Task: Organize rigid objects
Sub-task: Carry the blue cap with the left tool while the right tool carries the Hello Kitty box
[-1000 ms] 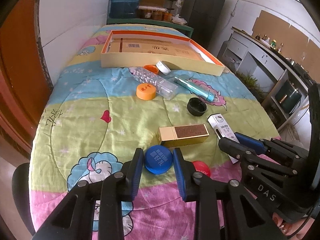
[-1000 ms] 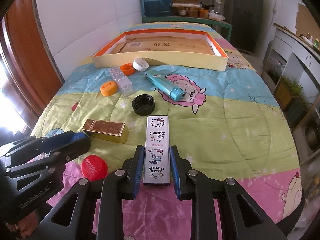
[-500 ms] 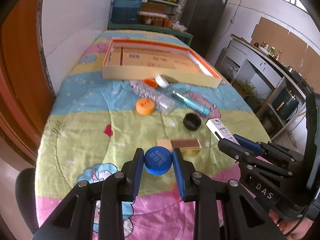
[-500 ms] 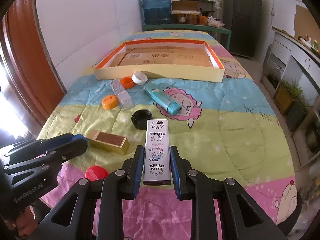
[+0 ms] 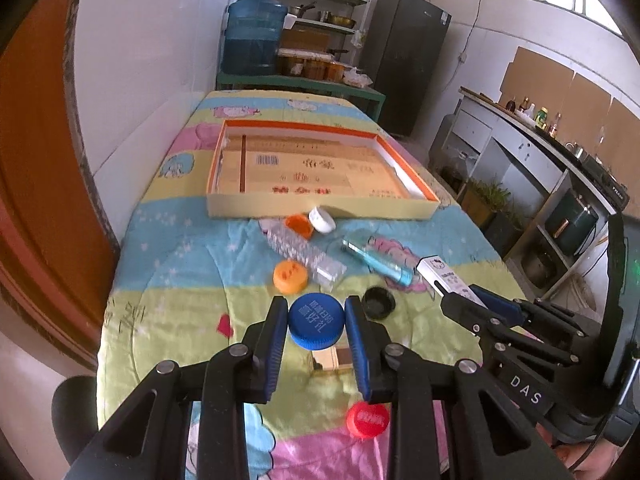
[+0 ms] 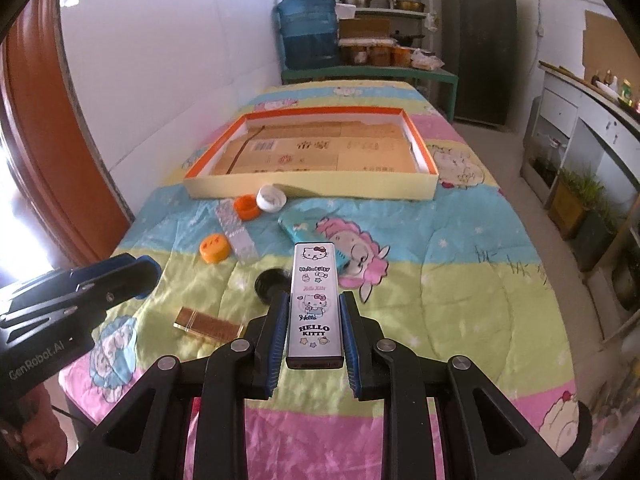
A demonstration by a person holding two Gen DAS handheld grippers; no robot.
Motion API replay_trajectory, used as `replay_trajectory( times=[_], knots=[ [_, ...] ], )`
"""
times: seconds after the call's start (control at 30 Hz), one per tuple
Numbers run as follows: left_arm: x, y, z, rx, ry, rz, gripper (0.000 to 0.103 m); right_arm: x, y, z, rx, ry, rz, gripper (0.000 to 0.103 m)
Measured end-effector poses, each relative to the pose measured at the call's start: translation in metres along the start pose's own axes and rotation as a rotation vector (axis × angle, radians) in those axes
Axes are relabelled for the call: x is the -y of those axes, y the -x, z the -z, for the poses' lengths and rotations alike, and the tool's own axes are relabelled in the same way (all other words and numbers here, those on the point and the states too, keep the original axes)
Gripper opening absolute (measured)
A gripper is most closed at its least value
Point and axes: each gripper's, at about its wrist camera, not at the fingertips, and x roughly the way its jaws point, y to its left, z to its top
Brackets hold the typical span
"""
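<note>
The blue cap hides most of the gold box; the tin covers part of the black cap.

Layout: caps and cases spread on the worktop, tray at the far end.

Tray lies far, cardboard sheets inside it. Just before its near wall: small cap and open cap touching, side by side. Clear case runs nearward from the open cap; flat cap left of it. Tube case right of the clear case. Ring cap nearer, between them. Gold box near-left, low cap nearest. Left gripper holds bottle cap above the gold box; right gripper holds tin case above the ring cap and tube case.
</note>
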Motion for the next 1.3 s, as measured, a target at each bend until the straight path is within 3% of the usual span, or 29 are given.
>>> replay_trajectory(
  times=[1.3],
  knots=[
    [-0.021,-0.086,-0.148,0.066,0.027,-0.085,0.03,0.027,-0.075,-0.129,0.043,0.029,-0.024,0.026]
  ],
)
